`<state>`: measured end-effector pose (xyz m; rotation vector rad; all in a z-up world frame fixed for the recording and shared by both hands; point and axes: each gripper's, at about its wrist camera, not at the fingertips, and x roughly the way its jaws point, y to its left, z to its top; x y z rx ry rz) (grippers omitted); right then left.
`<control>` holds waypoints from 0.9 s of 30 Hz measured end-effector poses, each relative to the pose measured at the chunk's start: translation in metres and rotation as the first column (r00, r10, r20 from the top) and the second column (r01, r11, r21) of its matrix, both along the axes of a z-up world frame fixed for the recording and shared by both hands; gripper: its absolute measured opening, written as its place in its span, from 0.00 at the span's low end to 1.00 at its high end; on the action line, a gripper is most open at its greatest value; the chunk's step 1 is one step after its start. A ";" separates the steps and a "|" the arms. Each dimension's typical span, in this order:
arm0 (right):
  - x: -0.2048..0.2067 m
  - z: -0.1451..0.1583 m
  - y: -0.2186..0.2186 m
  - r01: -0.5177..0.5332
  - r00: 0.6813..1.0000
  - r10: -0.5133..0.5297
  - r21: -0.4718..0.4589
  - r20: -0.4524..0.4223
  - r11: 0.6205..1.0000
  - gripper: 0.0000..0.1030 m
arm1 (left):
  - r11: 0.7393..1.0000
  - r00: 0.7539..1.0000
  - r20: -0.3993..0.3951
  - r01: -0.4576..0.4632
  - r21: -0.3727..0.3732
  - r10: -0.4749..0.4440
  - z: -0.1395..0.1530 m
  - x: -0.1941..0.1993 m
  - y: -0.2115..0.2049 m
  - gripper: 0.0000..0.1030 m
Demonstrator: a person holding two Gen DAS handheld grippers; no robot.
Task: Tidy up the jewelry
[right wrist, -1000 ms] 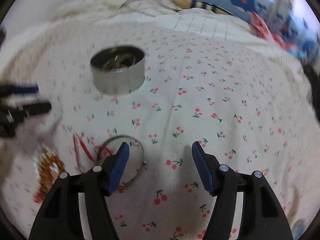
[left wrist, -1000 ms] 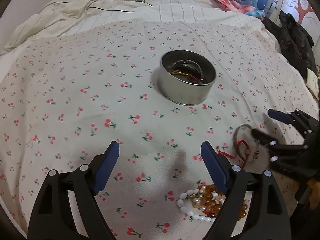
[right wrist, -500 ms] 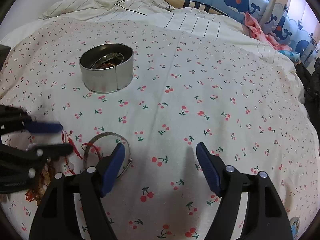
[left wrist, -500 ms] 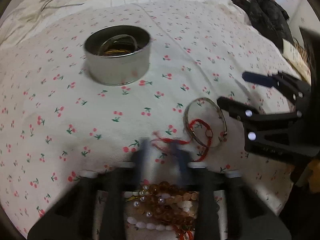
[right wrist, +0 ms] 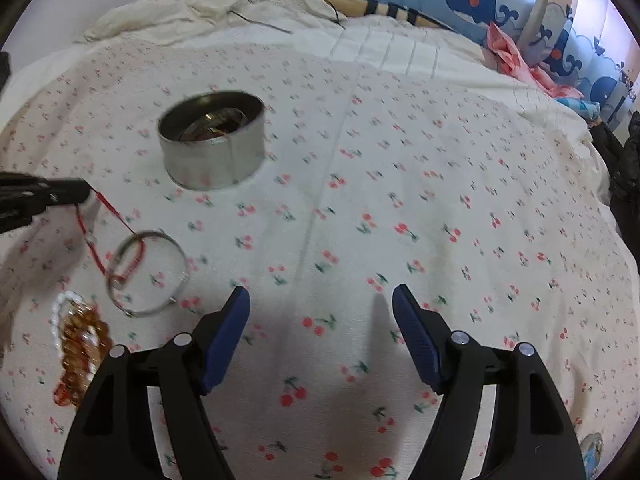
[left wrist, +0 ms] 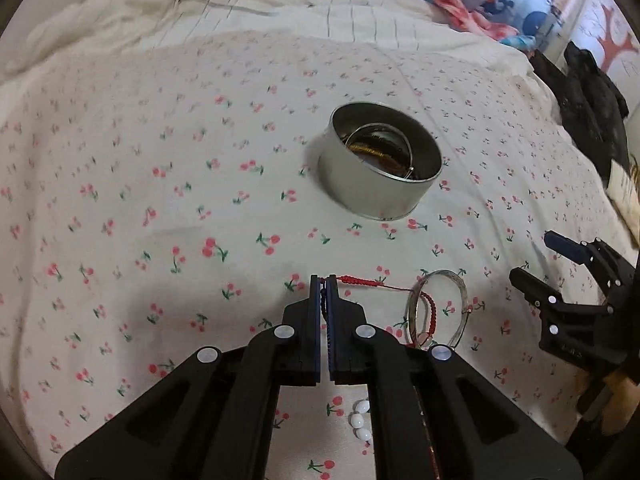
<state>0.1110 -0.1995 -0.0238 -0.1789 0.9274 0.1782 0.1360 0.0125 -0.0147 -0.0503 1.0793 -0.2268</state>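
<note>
the red cord bracelet [left wrist: 360,281] is the piece in hand: one end is pinched between the pressed-together fingers of the left gripper [left wrist: 324,280], while the rest trails to the right across the cherry-print bedsheet [left wrist: 160,200] and threads through the silver bangle [left wrist: 438,308] lying there. from the right wrist view the cord [right wrist: 108,208] looks pulled taut from the gripper tip down to the bangle [right wrist: 148,274]. the step seems to be the lift of the cord for carrying to the round metal tin [left wrist: 382,168], which already holds some jewelry and sits farther up the bed. the next move calls for raising the cord gently, since it may drag the bangle along or snag on it. the beaded bracelets, white and amber [right wrist: 78,336], lie in a heap just beside the bangle, not yet collected. the right gripper [right wrist: 320,320] hovers over bare sheet with its fingers spread wide, holding nothing.

a second ago the left gripper was spread open above the sheet; it has since closed on the cord and drawn it leftward.
</note>
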 end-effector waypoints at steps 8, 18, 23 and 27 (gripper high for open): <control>0.006 -0.025 0.063 -0.131 0.991 0.135 -0.150 0.018 0.980 0.70 | 1.000 1.000 0.000 -0.003 0.006 0.003 -0.004 0.002 -0.005 0.02; 0.014 -0.021 0.028 0.022 0.999 -0.013 -0.219 0.038 0.975 0.70 | 0.999 0.999 -0.005 -0.033 0.033 0.034 -0.004 0.004 0.001 0.03; 0.017 -0.016 0.020 -0.020 0.999 0.020 0.008 -0.031 1.000 0.70 | 0.998 0.998 -0.049 -0.032 0.049 0.034 -0.015 0.006 0.001 0.04; 0.018 -0.027 0.033 -0.056 0.997 0.055 -0.022 -0.053 0.998 0.63 | 0.997 0.995 -0.091 -0.026 0.069 0.032 -0.027 0.010 -0.002 0.26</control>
